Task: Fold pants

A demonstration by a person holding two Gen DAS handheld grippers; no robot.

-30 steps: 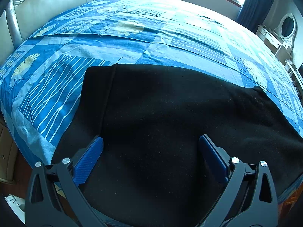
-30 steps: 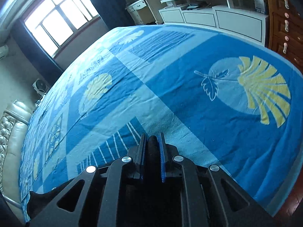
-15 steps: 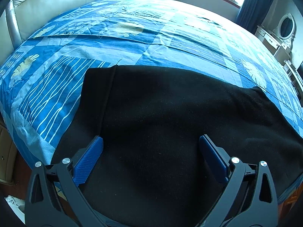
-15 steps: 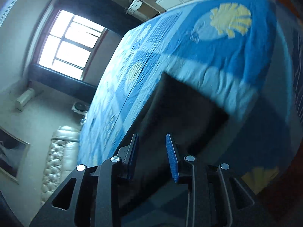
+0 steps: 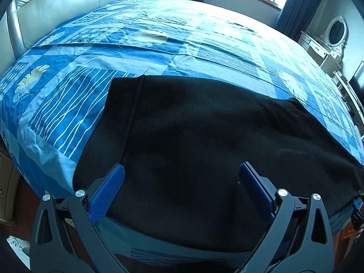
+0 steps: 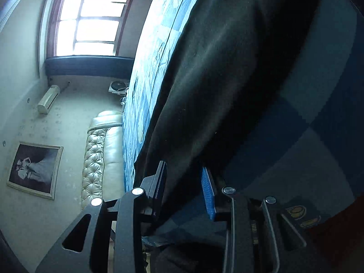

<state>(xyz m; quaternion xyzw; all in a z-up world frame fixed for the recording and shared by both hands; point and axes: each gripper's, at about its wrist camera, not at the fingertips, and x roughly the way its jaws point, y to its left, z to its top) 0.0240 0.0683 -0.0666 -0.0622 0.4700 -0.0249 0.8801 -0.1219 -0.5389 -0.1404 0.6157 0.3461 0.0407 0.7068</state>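
Black pants (image 5: 204, 147) lie flat on the blue patterned bedspread (image 5: 159, 45), reaching to the bed's near edge. My left gripper (image 5: 182, 169) hovers over their near part, open wide, with both blue pads (image 5: 109, 188) clear of the cloth. In the right wrist view the picture is rolled on its side. There the pants' edge (image 6: 216, 79) drapes over the side of the bed, and my right gripper (image 6: 183, 168) has black cloth between its fingers. Its jaws are opening and the pads do not press on the cloth.
A padded cream headboard (image 5: 68, 6) runs along the far left of the bed. A white dresser with an oval mirror (image 5: 323, 50) stands at the far right. The bedspread hangs down the bed's side (image 6: 307, 113). A framed picture (image 6: 34, 170) hangs on the wall.
My right gripper swung from over the bare bedspread down to the bed's side, rolled over, and went from shut to partly open around the pants' edge. The left gripper barely shifted.
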